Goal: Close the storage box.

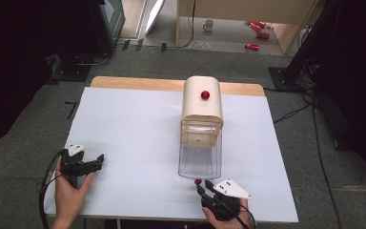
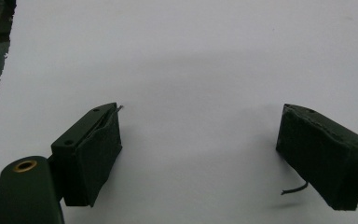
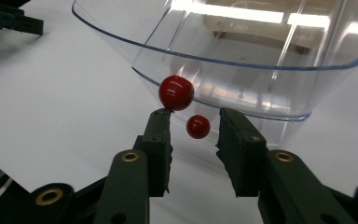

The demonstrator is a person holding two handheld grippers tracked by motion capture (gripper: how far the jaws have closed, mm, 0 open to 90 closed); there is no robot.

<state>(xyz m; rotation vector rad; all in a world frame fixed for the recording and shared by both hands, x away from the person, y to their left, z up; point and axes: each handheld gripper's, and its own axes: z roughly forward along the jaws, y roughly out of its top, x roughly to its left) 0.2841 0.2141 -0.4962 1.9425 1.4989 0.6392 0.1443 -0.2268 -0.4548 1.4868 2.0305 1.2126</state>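
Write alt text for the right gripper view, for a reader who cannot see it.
The right gripper points its two black jaws, slightly apart, at a small red round knob on the front of a clear plastic drawer; the jaws do not clasp it. The knob's reflection, a smaller red ball, shows between them above the white tabletop.

two red knobs (image 1: 205,94), one clear drawer (image 1: 199,157)

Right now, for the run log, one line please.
left gripper: open, empty | right gripper: open at red knob | clear drawer: pulled out
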